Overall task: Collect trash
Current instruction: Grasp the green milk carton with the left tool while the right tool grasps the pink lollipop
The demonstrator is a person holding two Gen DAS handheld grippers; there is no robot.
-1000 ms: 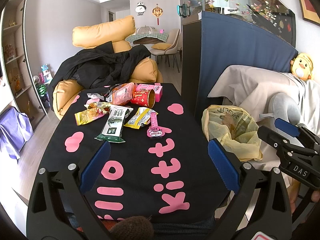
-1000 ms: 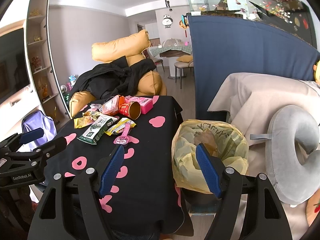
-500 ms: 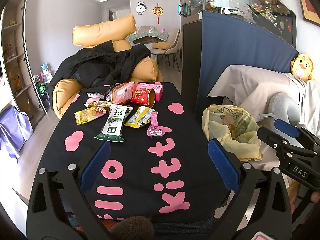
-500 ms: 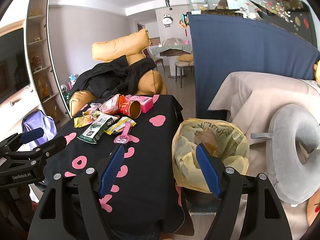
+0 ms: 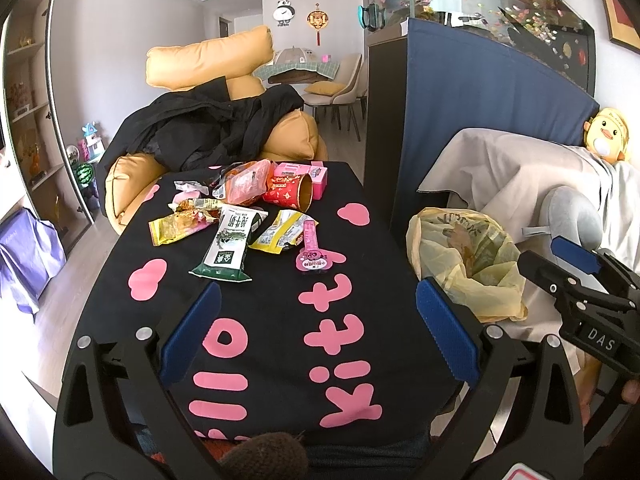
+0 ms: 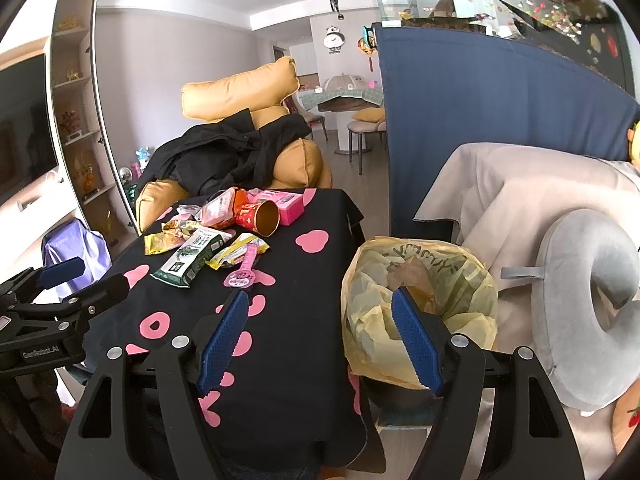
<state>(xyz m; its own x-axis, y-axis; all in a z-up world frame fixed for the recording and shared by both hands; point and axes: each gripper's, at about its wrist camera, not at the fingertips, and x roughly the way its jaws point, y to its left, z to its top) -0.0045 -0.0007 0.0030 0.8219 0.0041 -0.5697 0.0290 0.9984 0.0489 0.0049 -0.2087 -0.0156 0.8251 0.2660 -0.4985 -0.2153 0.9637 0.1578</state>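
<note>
Several snack wrappers lie at the far end of the black table (image 5: 280, 332) with pink letters: a green-white packet (image 5: 228, 242), a yellow packet (image 5: 280, 232), a pink stick wrapper (image 5: 311, 246), a red paper cup (image 5: 290, 192) on its side and a pink box (image 5: 314, 176). A bin lined with a yellow bag (image 5: 460, 260) stands right of the table; it also shows in the right wrist view (image 6: 420, 300). My left gripper (image 5: 318, 334) is open and empty over the near table. My right gripper (image 6: 320, 342) is open and empty between table edge and bin.
An orange beanbag with a black coat (image 5: 208, 128) sits behind the table. A blue-covered fish tank cabinet (image 5: 480, 120) stands to the right. A sofa under a beige cover holds a grey neck pillow (image 6: 592, 300). Shelves (image 5: 28, 100) line the left wall.
</note>
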